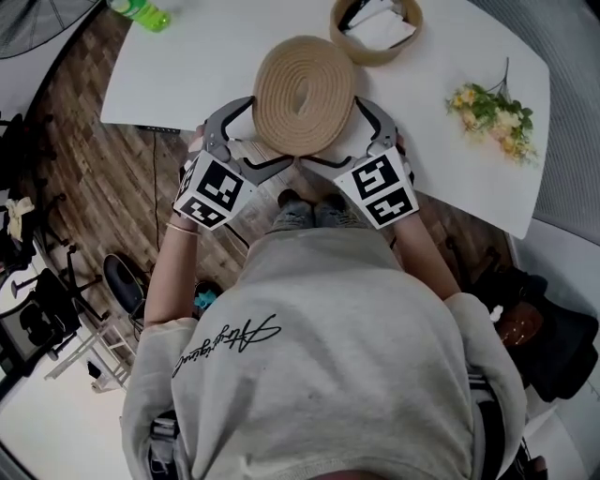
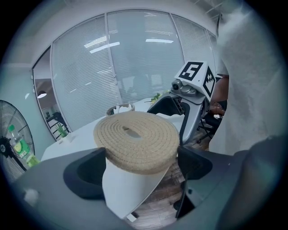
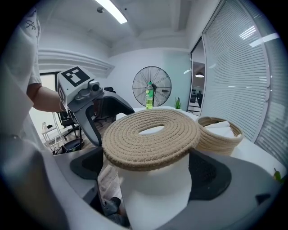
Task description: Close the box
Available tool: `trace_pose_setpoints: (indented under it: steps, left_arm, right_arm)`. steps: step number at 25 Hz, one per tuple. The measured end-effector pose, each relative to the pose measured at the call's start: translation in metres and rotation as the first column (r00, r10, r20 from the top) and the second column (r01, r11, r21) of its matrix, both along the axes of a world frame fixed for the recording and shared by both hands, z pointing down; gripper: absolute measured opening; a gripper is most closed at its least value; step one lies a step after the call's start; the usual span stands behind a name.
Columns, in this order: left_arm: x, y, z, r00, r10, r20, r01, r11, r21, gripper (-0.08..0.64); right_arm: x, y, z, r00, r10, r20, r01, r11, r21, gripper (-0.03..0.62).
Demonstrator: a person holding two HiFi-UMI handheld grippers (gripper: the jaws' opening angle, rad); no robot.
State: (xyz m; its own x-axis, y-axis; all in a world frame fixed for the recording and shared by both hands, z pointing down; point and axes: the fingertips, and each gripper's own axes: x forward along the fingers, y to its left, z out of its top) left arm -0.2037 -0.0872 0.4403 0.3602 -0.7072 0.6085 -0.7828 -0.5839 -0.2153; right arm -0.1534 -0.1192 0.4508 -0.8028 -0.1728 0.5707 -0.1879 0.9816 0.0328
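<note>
Both forearms were extended forward and angled inward, the left gripper (image 1: pixel 267 131) and right gripper (image 1: pixel 333 131) set side by side, each with jaws closed against the woven lid (image 1: pixel 305 94).

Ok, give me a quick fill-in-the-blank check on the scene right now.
1. The left gripper and right gripper are both shut on the woven ____.
2. The box on the table has nothing covering it: it stands ____.
3. The bottle near the table's corner is ____.
Missing: lid; open; green.
</note>
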Motion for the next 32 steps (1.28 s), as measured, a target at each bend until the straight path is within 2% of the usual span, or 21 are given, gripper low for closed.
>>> trace_pose_setpoints:
  steps: [9,17,21,27,32]
  left_arm:
    - [0.015,-0.008,-0.027,1.000,-0.026,0.017,0.025,0.999,0.042,0.492]
    - [0.034,-0.020,-0.043,1.000,-0.006,0.014,0.005,0.997,0.076,0.492]
    - [0.039,-0.032,-0.047,0.999,0.030,0.025,-0.033,0.995,0.096,0.491]
    - [0.039,-0.057,-0.045,0.994,0.107,0.001,-0.107,0.988,0.109,0.491]
    - [0.030,-0.084,-0.046,0.977,0.211,0.002,-0.210,0.970,0.119,0.489]
  right_arm:
    - [0.014,-0.010,-0.026,0.999,-0.026,0.032,0.025,0.999,0.036,0.591]
    - [0.031,-0.021,-0.041,0.999,-0.017,0.045,0.015,0.998,0.055,0.591]
    - [0.037,-0.031,-0.044,0.999,0.015,0.051,-0.018,0.998,0.053,0.591]
    - [0.039,-0.053,-0.044,0.995,0.090,0.049,-0.093,0.994,0.064,0.591]
    - [0.032,-0.075,-0.044,0.980,0.193,0.055,-0.197,0.978,0.068,0.591]
